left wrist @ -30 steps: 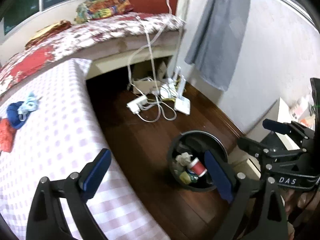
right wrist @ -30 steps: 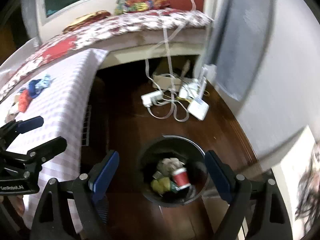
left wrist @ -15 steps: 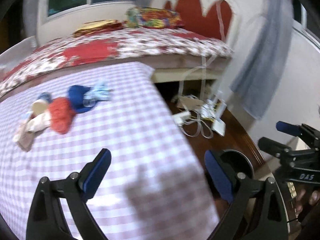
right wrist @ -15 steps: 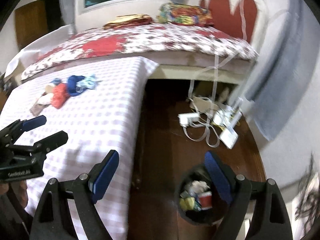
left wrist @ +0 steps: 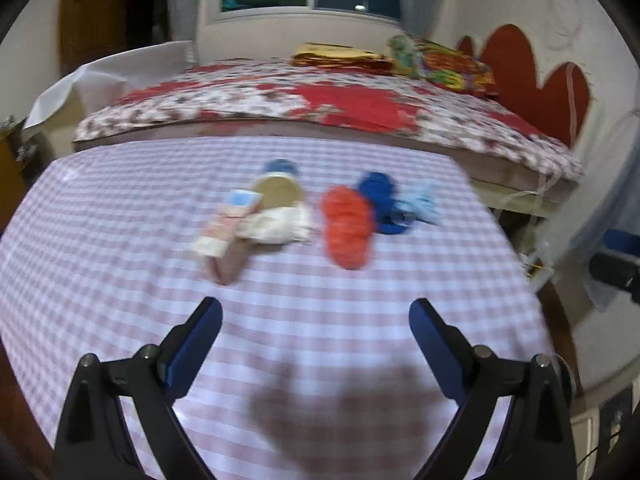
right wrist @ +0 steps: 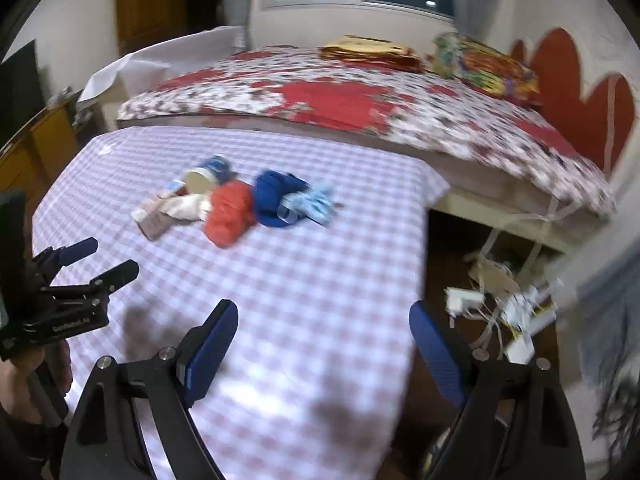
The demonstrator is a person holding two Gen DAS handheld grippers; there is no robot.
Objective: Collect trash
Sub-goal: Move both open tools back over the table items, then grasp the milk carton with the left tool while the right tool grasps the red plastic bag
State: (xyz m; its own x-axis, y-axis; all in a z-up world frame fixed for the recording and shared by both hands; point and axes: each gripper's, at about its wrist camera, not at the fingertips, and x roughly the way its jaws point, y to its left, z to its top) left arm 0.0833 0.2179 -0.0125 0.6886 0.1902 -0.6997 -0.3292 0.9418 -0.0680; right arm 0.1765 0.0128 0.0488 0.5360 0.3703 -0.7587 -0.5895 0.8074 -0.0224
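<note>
While both tongs, left and right, gape wide and empty, trash lies on the checked cloth.

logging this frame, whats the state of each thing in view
left gripper: open, empty, above the checked cloth
right gripper: open, empty
orange wad: crumpled, lying on the cloth
blue wad: crumpled, touching the orange wad
pale blue scrap: crumpled, beside the blue wad
white wad: crumpled
small carton: lying on its side
round tub: tipped over
</note>
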